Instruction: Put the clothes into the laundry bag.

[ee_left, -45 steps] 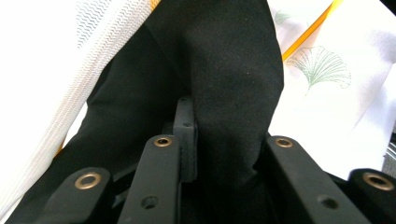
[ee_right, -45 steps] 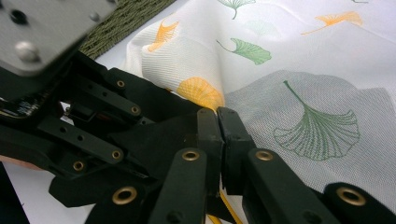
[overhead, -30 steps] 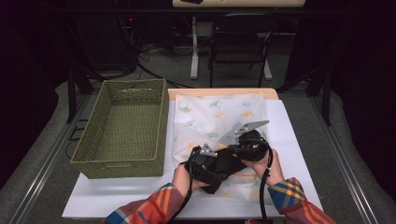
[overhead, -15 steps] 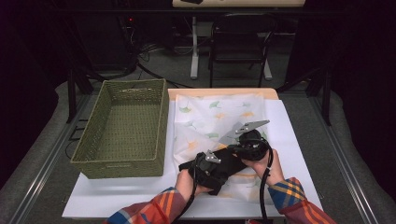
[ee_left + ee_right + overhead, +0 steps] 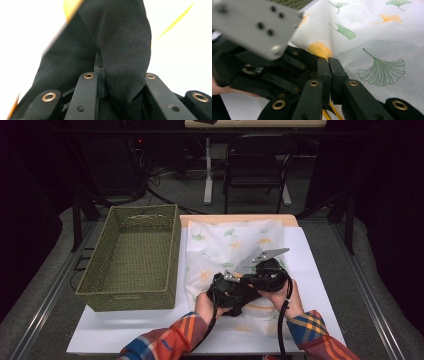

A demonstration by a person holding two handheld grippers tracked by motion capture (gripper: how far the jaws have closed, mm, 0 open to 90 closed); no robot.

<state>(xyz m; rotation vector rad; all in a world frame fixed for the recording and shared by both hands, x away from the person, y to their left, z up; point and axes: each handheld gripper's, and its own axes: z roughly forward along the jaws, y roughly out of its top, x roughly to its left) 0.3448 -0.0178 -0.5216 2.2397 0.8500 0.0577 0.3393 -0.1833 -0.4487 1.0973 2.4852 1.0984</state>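
A white cloth (image 5: pixel 235 240) printed with green and orange ginkgo leaves lies spread on the white table (image 5: pixel 320 270). Both grippers meet over its near part. My right gripper (image 5: pixel 248 279) (image 5: pixel 329 61) is shut, its two fingers pinching a raised fold of the cloth (image 5: pixel 367 50). My left gripper (image 5: pixel 244 289) (image 5: pixel 117 65) lies close beside it, its grey plate (image 5: pixel 254 25) looming in the right gripper view. The left jaws have just been closing, and a dark, shadowed fold of fabric (image 5: pixel 125 50) stands between them, pressed by them.
A green woven basket (image 5: pixel 135 255) stands left of the cloth, its long side touching the cloth's edge. A wooden strip (image 5: pixel 235 220) marks the table's far edge. Beyond it stand a chair and desk legs on the floor.
My left gripper has slid a short way toward the right gripper and closed in on the cloth. The right hand has kept still.
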